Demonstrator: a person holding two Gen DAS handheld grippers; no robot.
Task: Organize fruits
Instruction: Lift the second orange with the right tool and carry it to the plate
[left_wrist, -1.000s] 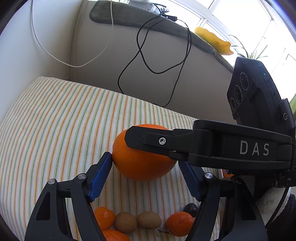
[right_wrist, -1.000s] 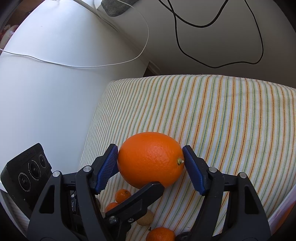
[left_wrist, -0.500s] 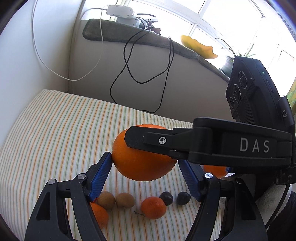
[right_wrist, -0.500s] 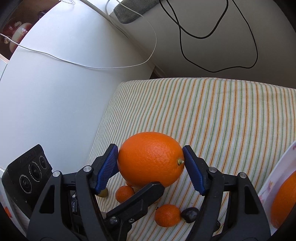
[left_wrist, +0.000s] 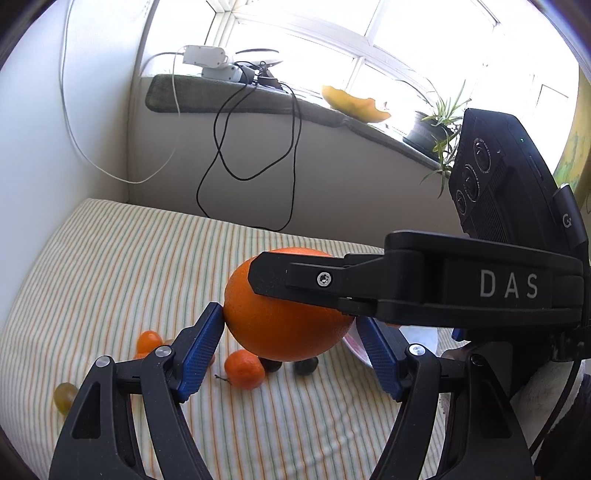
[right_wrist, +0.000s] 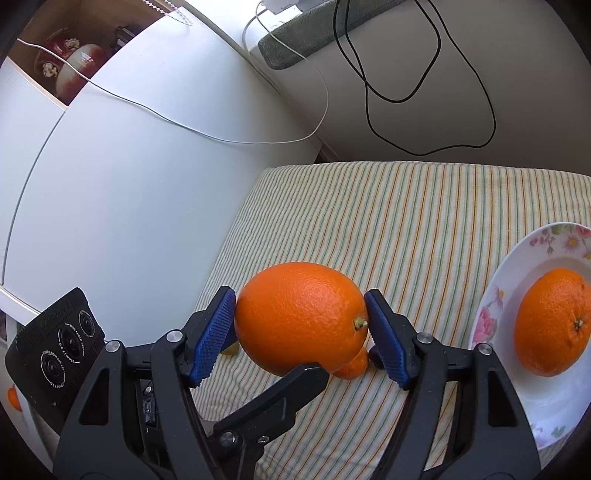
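Observation:
Both grippers grip one large orange (left_wrist: 280, 332) between them, held above the striped cloth. My left gripper (left_wrist: 290, 336) pinches it side to side, and the right gripper's finger crosses its top. In the right wrist view my right gripper (right_wrist: 300, 325) is shut on the same orange (right_wrist: 299, 317), with a left finger (right_wrist: 280, 391) under it. A second orange (right_wrist: 552, 326) lies on a white flowered plate (right_wrist: 491, 295) at the right. Small tangerines (left_wrist: 243, 369), dark plums (left_wrist: 306, 365) and a grape (left_wrist: 64, 395) lie on the cloth below.
The striped cloth (left_wrist: 110, 266) covers the surface, bounded by a white wall at left and a beige ledge behind. Black and white cables (left_wrist: 229, 158) hang from the sill. A potted plant (left_wrist: 436, 129) stands on the sill.
Both grippers have lifted the orange higher and moved it right. The small fruits have dropped farther below, and the plate with the second orange has come into the right wrist view.

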